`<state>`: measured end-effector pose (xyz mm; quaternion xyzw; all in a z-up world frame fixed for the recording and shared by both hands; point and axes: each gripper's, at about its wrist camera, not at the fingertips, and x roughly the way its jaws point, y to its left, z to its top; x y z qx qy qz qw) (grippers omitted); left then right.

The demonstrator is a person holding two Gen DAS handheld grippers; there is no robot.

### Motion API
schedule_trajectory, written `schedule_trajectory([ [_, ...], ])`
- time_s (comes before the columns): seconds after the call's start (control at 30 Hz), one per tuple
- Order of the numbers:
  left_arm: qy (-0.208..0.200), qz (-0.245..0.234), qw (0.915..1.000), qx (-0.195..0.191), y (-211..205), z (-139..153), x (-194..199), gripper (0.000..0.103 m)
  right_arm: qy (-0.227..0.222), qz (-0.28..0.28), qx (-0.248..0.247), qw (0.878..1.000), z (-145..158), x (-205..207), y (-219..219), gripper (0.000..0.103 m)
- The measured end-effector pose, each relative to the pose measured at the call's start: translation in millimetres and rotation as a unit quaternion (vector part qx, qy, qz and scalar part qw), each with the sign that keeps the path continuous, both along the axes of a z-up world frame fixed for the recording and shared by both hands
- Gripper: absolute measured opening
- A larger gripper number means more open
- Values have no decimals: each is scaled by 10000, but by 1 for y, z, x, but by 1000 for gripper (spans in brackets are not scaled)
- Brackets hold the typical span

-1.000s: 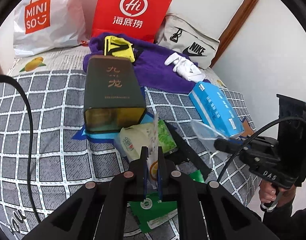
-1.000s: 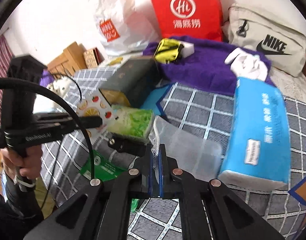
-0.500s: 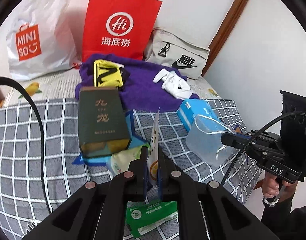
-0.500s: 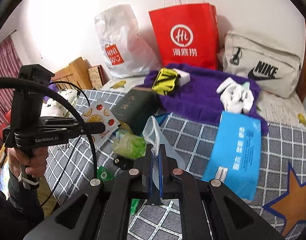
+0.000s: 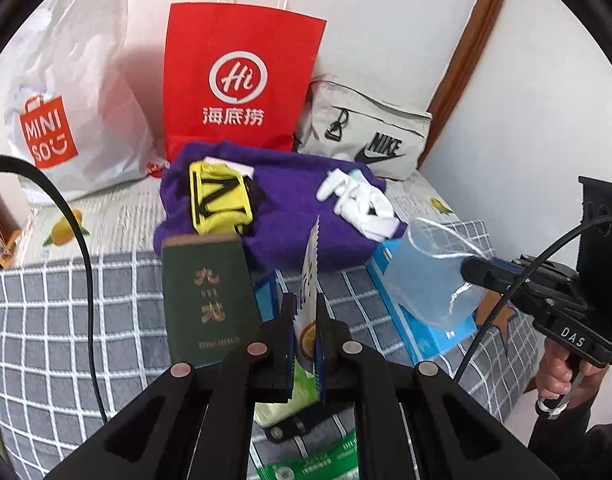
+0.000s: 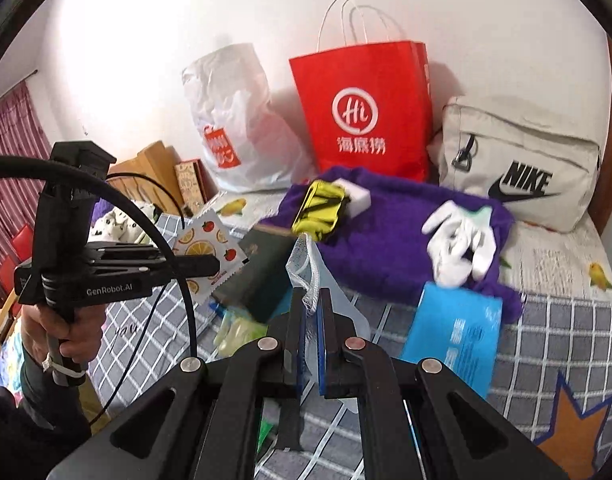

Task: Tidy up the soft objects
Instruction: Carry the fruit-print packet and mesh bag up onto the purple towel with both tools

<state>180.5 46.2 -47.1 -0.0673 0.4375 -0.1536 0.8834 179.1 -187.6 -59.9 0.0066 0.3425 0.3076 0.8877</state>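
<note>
Above the grey checked bed, the left gripper pinches a fruit-printed flat sachet; the right gripper clamps a clear drawstring pouch.

Home bedroom: quilted bed, shopping bags

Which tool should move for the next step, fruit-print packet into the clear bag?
Left, probably. The left tool pinches the fruit-print packet upright and free to travel. The right tool grips the clear bag by its rim, so it should hold steady.
</note>
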Motion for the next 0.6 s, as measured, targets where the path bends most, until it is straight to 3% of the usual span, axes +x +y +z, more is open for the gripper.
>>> schedule_trajectory([
  [0.2,-118,97,9994,301,-6,10,28,8,-142,-64,10,9999,10,31,0,5],
  [0.6,131,-101,9996,217,-14,6,95,8,-96,-237,-13,9997,9,106,-2,5],
])
